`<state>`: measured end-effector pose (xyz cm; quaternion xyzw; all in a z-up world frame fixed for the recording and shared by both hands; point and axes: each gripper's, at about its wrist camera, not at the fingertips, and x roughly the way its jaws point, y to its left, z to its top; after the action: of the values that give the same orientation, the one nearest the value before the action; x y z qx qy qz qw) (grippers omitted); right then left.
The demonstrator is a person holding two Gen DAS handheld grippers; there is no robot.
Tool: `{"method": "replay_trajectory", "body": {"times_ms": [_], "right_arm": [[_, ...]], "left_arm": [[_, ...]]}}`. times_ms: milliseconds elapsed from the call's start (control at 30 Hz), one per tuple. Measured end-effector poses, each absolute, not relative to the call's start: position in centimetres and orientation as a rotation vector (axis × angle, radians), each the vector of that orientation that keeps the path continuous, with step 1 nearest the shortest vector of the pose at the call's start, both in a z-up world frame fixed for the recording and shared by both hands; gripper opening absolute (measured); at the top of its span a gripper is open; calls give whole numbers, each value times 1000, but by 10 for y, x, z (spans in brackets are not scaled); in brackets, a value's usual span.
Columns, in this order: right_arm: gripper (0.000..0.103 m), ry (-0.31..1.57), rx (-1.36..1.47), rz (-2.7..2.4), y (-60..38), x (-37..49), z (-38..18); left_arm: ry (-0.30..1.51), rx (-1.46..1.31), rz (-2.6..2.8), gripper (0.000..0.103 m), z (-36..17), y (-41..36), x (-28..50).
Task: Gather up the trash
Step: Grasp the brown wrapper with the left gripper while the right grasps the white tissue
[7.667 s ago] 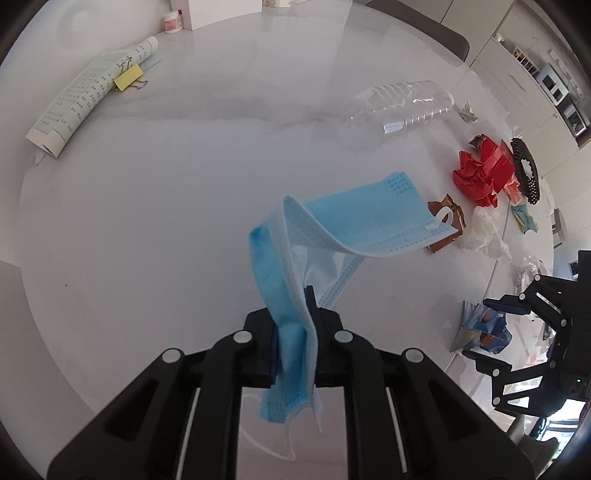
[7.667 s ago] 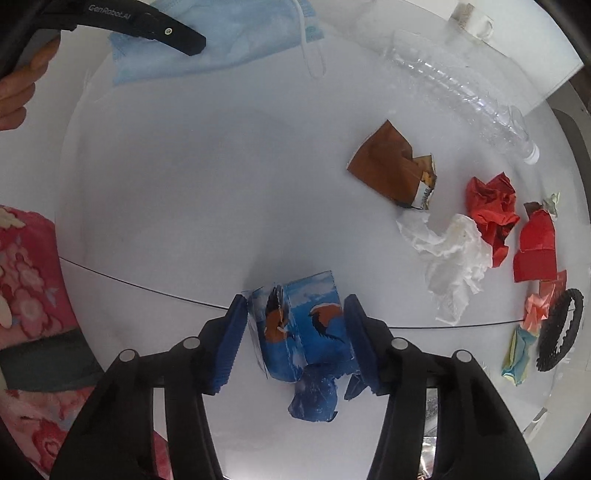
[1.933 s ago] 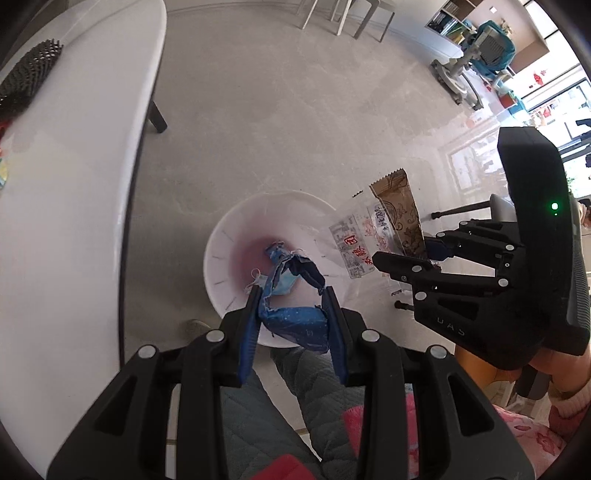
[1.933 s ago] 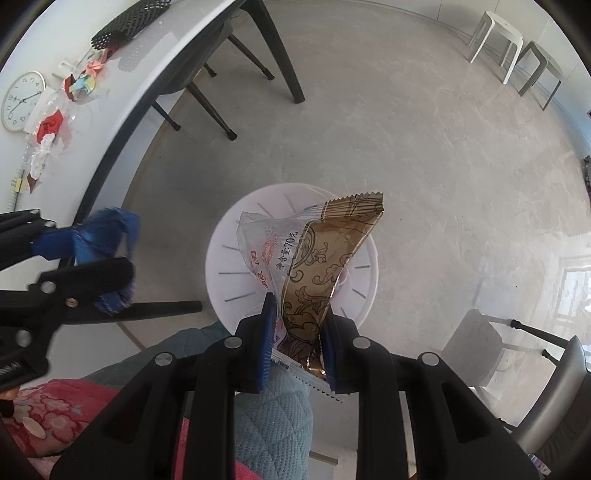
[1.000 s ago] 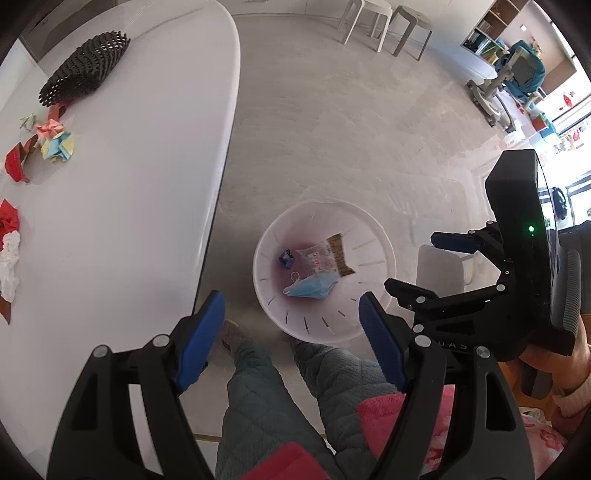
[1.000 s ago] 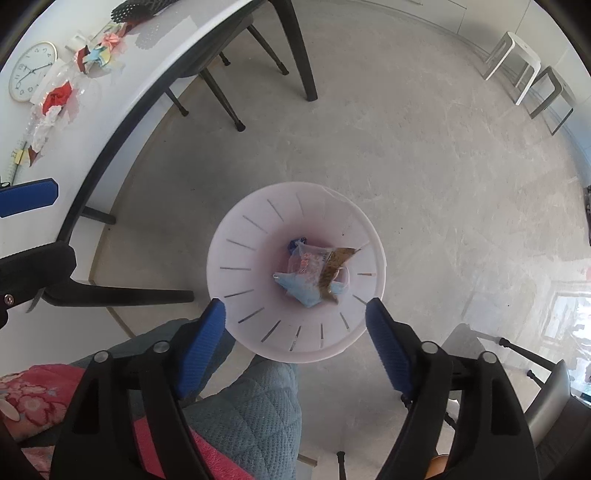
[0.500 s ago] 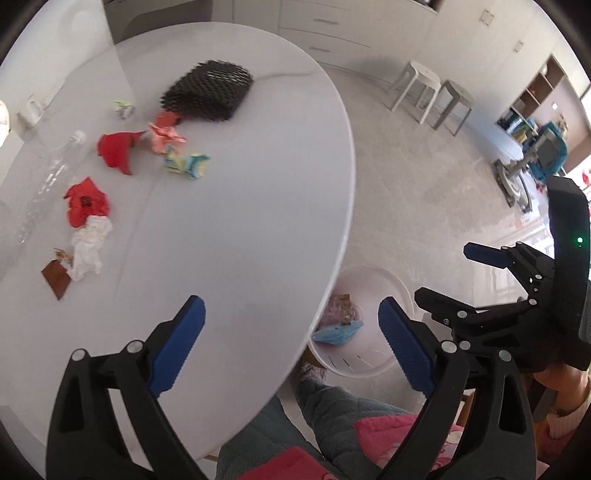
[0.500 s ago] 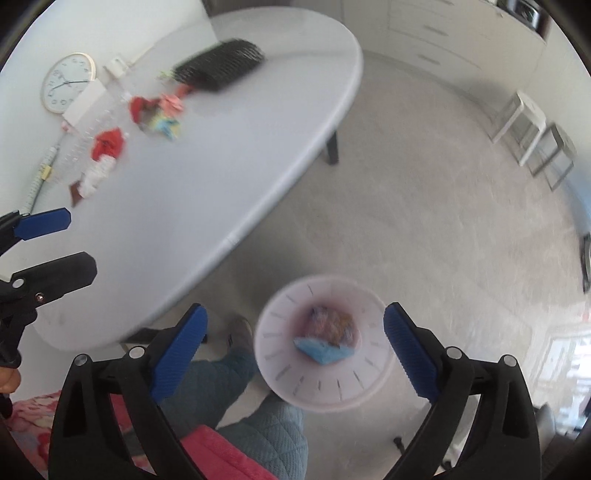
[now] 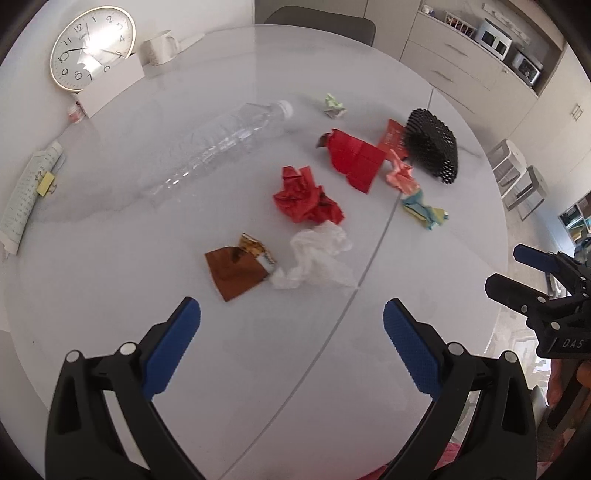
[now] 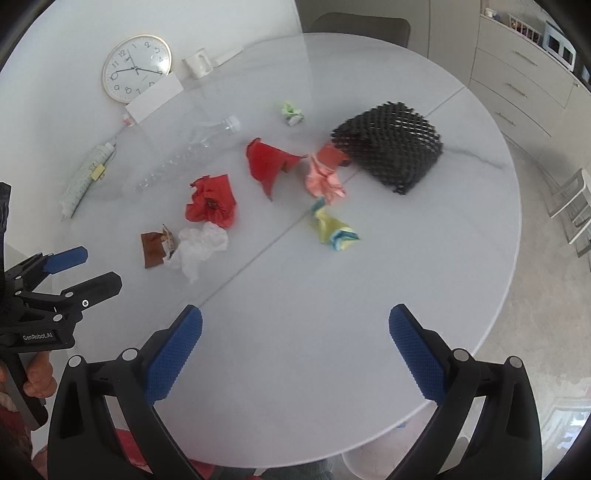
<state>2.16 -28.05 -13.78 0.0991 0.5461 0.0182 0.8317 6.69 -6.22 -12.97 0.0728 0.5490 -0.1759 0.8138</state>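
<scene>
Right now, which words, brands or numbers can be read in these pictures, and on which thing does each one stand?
"GenRobot.AI": on the left gripper body.
"DAS": partial lettering on the right gripper body.
"1" to "12": on the wall clock face.
Print on the rolled paper and the brown wrapper: too small to read.

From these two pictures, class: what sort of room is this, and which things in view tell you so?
Most likely a home kitchen-dining area. A round white table holds a mug and a wall clock propped at its far edge. Behind it stand a chair and pale drawer cabinets with small appliances on a shelf.
</scene>
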Motion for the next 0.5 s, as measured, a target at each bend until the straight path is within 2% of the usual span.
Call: {"method": "replay_trajectory", "body": {"times_ms": [400, 500], "right_arm": [[100, 1275, 149, 99, -195, 95, -186], [93, 1295, 172, 91, -188, 104, -193]], "left_arm": [[1151, 411, -641, 95, -187, -38, 116], [1134, 476, -722, 94, -194, -40, 122]]}}
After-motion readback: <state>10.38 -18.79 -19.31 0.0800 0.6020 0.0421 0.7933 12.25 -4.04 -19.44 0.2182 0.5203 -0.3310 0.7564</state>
